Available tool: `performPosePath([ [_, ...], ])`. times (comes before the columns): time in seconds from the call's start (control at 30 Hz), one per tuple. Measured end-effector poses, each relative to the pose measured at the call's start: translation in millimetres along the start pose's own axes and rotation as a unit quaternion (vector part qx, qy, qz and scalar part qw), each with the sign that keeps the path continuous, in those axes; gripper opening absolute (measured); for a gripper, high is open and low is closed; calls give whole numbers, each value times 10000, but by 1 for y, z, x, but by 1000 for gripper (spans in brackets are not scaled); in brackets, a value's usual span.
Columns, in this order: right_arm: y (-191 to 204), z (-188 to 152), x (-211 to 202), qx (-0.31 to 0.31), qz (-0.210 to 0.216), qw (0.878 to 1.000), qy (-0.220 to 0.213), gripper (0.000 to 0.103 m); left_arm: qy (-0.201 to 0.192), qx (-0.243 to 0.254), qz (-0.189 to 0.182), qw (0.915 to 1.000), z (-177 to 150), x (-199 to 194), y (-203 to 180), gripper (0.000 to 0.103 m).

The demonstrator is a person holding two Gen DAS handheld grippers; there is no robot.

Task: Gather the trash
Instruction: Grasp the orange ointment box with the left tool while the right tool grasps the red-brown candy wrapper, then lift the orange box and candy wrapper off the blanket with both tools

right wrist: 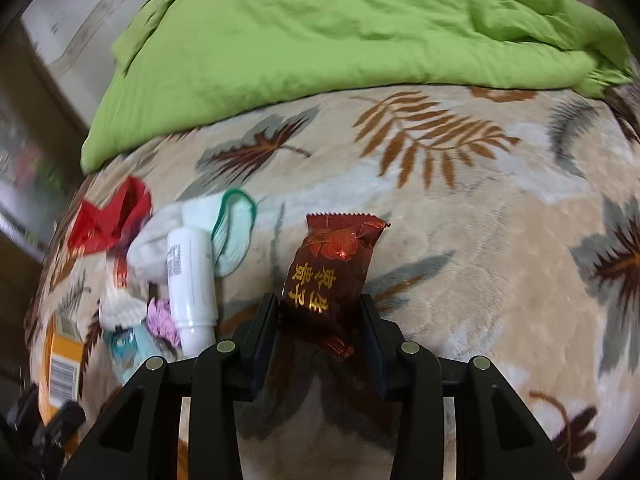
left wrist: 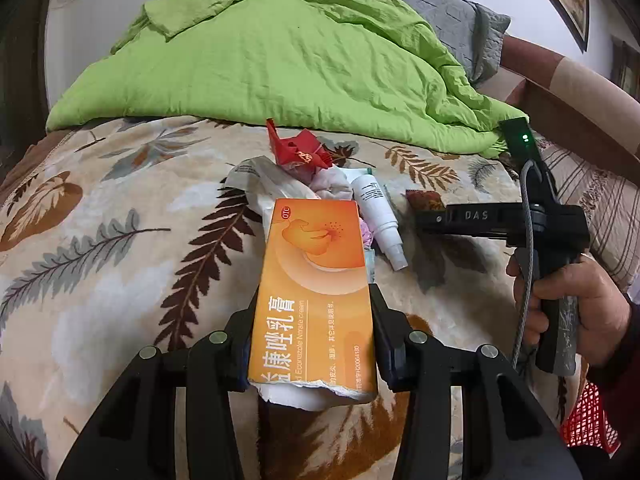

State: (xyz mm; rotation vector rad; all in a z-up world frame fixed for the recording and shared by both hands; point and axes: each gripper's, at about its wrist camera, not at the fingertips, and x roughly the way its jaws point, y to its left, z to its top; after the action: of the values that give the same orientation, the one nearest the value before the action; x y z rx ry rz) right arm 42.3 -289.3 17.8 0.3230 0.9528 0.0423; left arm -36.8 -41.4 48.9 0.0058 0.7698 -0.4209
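- Right now both grippers hold a piece of trash over the leaf-pattern blanket (right wrist: 460,208), so the next move is likely to carry them to a bin. A red mesh basket (left wrist: 588,420) peeks in at the right edge of the left view, low by the person's right hand (left wrist: 568,304). I think that may be the bin, but I cannot be sure.
- Left gripper (left wrist: 314,336): its fingers are pressed on the two long sides of the orange cream box (left wrist: 316,292). The box points straight ahead, away from the fingers, and its torn end sits back by the fingers.
- Right gripper (right wrist: 320,320): its fingers are closed on the bottom part of the dark red candy wrapper (right wrist: 332,264). The wrapper sticks up and forward from the fingers.
- More trash lies in a small pile on the blanket, to the left of the right gripper and just past the box: a white spray bottle (right wrist: 190,280), a red crumpled wrapper (right wrist: 108,224), and some white crumpled paper (left wrist: 268,188).
- The green quilt (left wrist: 272,64) is heaped behind the pile, well apart from both grippers.
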Motion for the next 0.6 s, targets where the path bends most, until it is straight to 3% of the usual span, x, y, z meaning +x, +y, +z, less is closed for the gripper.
performPosePath([
  [0.1, 0, 2, -1, 186, -1, 9998, 62, 57, -8, 4, 26, 10000, -1, -1, 1, 45],
  [0.27, 3, 8, 5, 327, -102, 9994, 72, 61, -51, -23, 7, 10000, 0, -4, 2, 45],
  [0.33, 2, 10, 8, 404, -177, 9990, 87, 45, -62, -54, -6, 10000, 0, -5, 3, 45],
  [0.47, 0, 6, 0, 541, -169, 9984, 17, 41, -126, -80, -14, 9999, 1, -9, 2, 45],
  [0.6, 18, -16, -33, 272, -206, 9991, -266, 40, -209, -58, -2, 9998, 1, -14, -1, 45],
])
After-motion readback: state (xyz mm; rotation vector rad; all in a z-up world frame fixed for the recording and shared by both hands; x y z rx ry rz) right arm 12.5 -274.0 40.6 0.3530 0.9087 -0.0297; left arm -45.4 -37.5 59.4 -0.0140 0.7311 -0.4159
